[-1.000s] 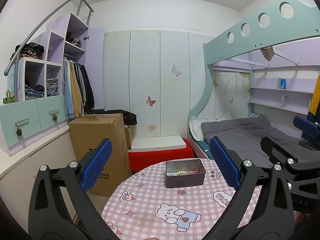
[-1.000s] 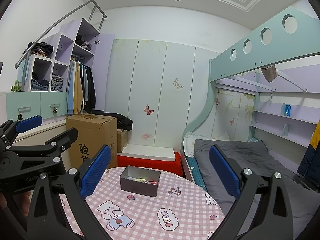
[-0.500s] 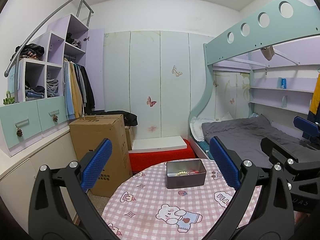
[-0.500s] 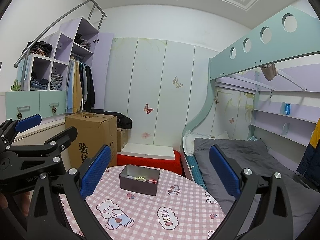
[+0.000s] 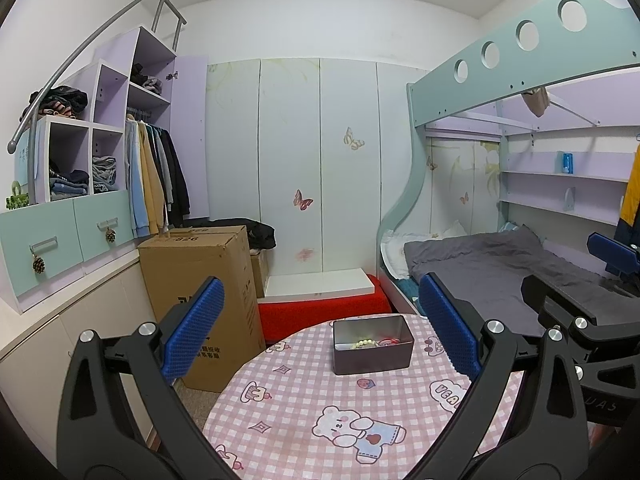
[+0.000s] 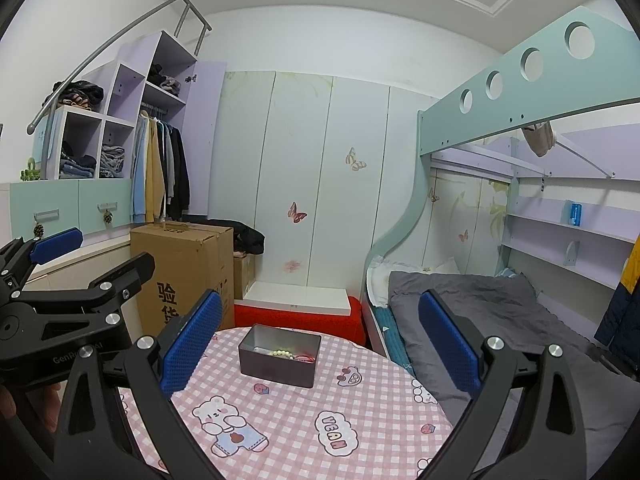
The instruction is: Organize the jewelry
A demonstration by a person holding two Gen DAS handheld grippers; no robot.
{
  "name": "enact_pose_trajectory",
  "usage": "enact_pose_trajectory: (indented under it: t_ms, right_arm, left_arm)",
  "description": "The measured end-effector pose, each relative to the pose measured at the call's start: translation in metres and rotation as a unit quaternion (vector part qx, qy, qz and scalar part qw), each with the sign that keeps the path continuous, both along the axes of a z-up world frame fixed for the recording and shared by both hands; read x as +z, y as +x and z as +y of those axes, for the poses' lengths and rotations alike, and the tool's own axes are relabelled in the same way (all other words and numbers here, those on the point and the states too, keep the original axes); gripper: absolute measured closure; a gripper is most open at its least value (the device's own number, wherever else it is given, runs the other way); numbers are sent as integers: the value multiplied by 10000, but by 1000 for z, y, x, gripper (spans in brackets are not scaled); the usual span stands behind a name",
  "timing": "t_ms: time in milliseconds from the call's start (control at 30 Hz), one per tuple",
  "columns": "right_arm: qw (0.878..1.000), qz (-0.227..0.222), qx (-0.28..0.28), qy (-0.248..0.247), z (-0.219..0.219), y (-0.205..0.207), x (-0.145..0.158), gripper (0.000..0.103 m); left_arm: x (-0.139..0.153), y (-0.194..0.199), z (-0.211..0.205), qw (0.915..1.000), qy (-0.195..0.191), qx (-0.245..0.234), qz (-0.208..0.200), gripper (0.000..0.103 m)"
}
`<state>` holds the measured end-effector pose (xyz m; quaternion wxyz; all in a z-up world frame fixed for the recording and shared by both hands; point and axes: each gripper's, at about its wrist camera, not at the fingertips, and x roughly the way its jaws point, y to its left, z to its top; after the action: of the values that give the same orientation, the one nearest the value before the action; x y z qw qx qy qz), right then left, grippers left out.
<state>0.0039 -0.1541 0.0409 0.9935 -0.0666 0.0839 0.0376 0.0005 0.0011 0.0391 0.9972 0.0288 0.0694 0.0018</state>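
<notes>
Since a second ago little has changed: in the left wrist view the metal tin [image 5: 372, 345] sits a touch farther right between the fingers, and in the right wrist view it has slid slightly lower in frame, while both tools keep the same wide spread. One bunk bed [image 5: 500, 264] with a grey blanket fills the right side of the room, and one open wardrobe [image 5: 120, 152] with hanging clothes and folded stacks stands on the left. One tall cardboard box [image 5: 200, 280] stands on the floor just beside the one round table [image 5: 304, 408], which is covered in a pink checked cloth with cartoon bears. The left gripper [image 5: 320, 332] hovers above the near edge of the table with its two blue-padded fingers well apart and nothing between them; the right gripper [image 6: 320, 332] is likewise spread wide and empty. The one tin rests on the far part of the table, open-topped, apart from both tools. Inside it lie one pale beaded bracelet [image 6: 282, 353] and something red [image 6: 306, 357], too small to identify
</notes>
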Motion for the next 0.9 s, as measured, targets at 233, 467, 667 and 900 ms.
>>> enact_pose_trajectory:
  t_ms: [233,467,667,900]
  right_arm:
    - [10000,8,-5,6,0,0,-1,8]
    - [10000,5,-4,4,0,0,-1,8]
    - [10000,6,-5,6,0,0,-1,8]
    - [10000,20,-5,8,0,0,-1,8]
  left_arm:
    - [0,1,1,10000,3,-5,12,7]
    - [0,1,1,10000,0,-7,10,7]
    - [0,1,2,10000,1,-6,6,7]
    - [0,1,2,10000,6,-6,15,7]
